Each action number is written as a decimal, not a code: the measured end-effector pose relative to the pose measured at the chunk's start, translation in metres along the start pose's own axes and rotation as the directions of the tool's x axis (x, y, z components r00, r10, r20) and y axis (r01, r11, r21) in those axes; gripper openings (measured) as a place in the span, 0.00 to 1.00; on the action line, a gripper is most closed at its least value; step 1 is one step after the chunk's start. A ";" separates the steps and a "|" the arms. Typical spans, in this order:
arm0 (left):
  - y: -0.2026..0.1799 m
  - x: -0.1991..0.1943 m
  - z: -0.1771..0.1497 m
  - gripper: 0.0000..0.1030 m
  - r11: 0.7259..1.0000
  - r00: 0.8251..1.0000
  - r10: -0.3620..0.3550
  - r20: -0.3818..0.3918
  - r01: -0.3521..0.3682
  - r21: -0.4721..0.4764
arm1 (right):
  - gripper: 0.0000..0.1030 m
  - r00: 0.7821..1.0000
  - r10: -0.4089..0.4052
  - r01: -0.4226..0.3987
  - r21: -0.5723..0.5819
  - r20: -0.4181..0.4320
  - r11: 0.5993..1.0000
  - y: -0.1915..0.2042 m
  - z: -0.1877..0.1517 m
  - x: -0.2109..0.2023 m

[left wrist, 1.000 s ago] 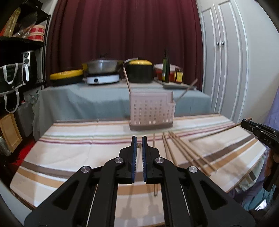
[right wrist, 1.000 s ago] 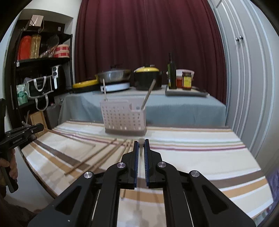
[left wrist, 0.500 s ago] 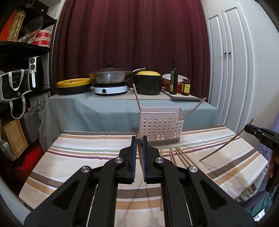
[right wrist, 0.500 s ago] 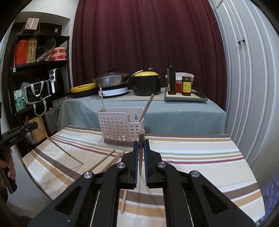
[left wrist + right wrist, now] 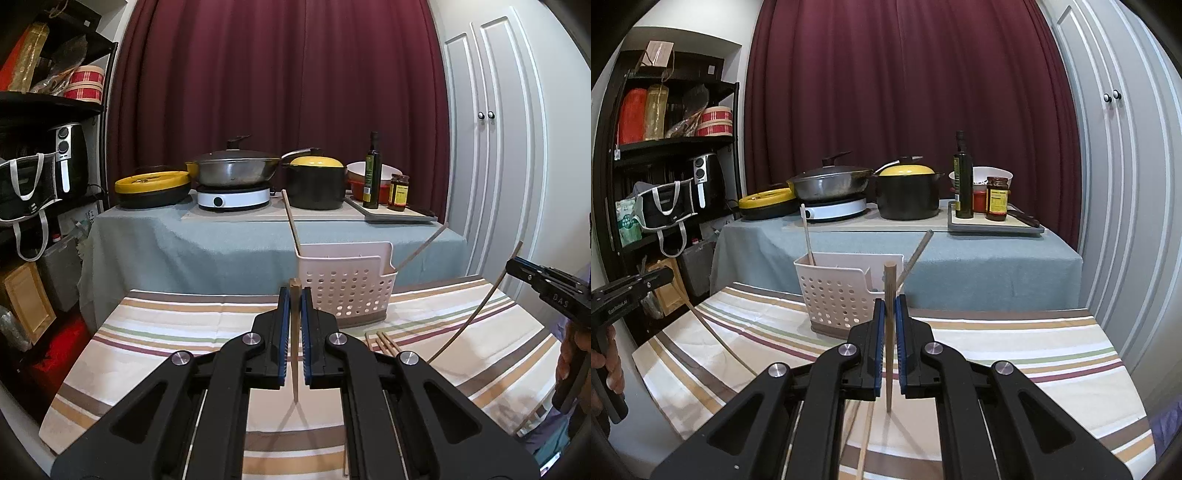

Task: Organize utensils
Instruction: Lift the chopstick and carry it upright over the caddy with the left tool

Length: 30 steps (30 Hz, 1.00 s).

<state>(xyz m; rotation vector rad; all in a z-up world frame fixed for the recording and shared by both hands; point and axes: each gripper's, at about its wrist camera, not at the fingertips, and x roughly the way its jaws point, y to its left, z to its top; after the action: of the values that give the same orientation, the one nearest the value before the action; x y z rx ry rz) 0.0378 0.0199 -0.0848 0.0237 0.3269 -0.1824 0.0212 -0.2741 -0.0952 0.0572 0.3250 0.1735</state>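
Since a second before, both chopsticks had been lifted off the cloth (image 5: 155,332). The left gripper (image 5: 295,295) pinched a chopstick (image 5: 294,350) upright, the right gripper (image 5: 890,306) another (image 5: 889,332), near the basket (image 5: 838,295).

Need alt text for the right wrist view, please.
The right gripper is shut on a wooden chopstick, held upright above the striped tablecloth. Just beyond stands a white perforated basket already holding two chopsticks.

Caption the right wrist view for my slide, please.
Right gripper holds a chopstick upright before the white basket.
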 end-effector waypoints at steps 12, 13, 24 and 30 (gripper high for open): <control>-0.001 0.004 0.041 0.06 0.997 0.995 -0.073 0.071 0.074 -0.014 | 0.07 0.997 0.022 -0.021 -0.019 0.076 1.000 0.006 0.034 0.003; -0.001 0.006 0.047 0.06 0.996 0.993 -0.084 0.079 0.086 -0.016 | 0.07 0.996 0.026 -0.024 -0.021 0.082 0.999 0.006 0.037 0.004; -0.004 0.037 0.110 0.06 0.990 0.975 -0.136 0.174 0.138 0.000 | 0.07 0.981 0.069 -0.062 -0.046 0.182 0.997 0.011 0.083 0.020; -0.005 0.064 0.151 0.06 0.990 0.963 -0.143 0.231 0.142 0.018 | 0.07 0.970 0.080 -0.070 -0.053 0.228 0.996 0.008 0.106 0.036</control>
<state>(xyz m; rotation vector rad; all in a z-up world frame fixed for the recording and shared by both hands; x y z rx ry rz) 0.1446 -0.0037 0.0374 -0.0198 0.0952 -0.3257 0.0879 -0.2622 -0.0053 0.0450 0.0874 0.2471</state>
